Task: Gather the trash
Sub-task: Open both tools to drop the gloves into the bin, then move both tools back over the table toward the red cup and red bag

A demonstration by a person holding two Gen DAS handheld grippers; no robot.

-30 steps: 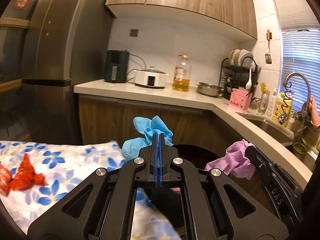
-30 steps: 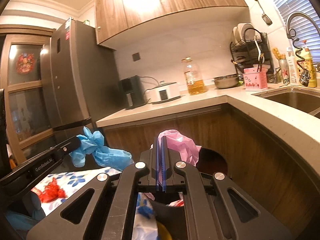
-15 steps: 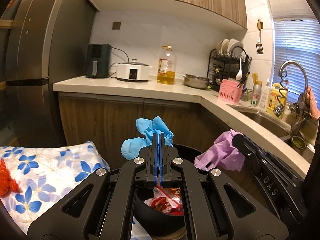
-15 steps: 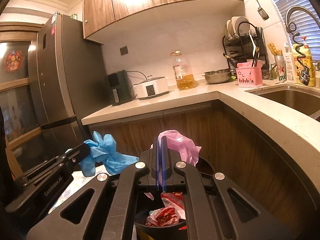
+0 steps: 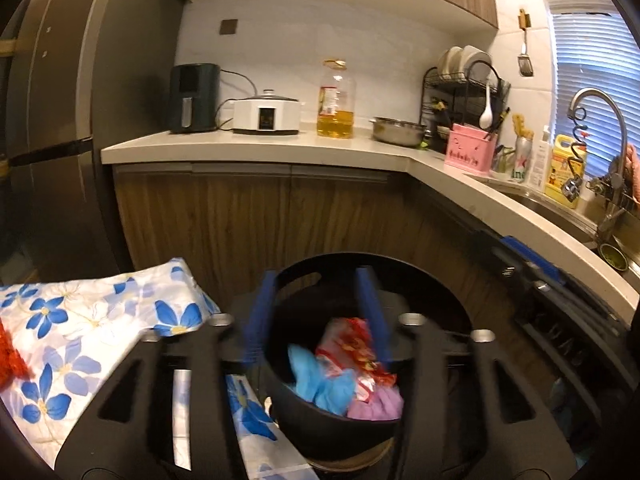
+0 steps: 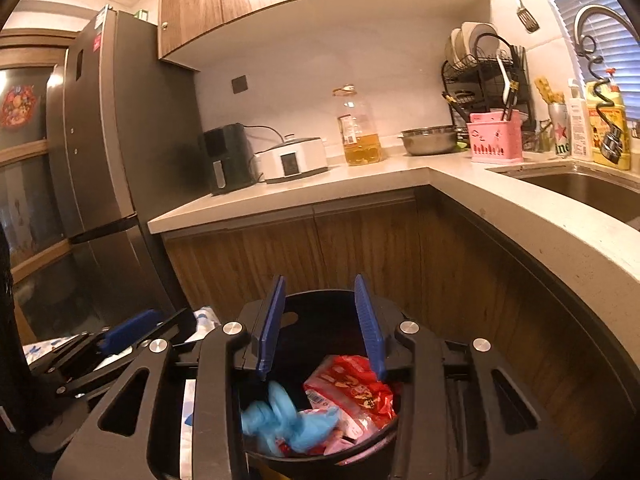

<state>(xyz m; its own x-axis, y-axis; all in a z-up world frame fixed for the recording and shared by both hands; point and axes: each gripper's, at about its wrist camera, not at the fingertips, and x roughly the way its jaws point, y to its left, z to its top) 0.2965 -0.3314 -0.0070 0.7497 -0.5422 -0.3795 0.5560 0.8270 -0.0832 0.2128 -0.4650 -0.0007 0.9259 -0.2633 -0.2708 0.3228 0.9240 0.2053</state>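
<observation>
A black round bin (image 5: 352, 424) sits right below both grippers; it also shows in the right wrist view (image 6: 320, 304). In it lie a blue glove (image 5: 316, 380), a purple glove (image 5: 378, 404) and a red snack wrapper (image 5: 356, 344). The right wrist view shows the blue glove (image 6: 280, 420) and the red wrapper (image 6: 352, 392) too. My left gripper (image 5: 316, 312) is open and empty above the bin. My right gripper (image 6: 320, 320) is open and empty above it. A red wrapper (image 5: 10, 356) lies on the floral cloth at the far left.
A table with a blue-flower cloth (image 5: 100, 320) stands left of the bin. Wooden cabinets (image 5: 260, 220) and an L-shaped counter (image 5: 280, 146) are behind, the fridge (image 5: 60, 120) at left, the sink (image 6: 580, 188) at right. The counter holds appliances, an oil bottle and a dish rack.
Both grippers have opened. The blue glove has dropped from the left one and the purple glove from the right one into the bin. Both have moved over the bin.
</observation>
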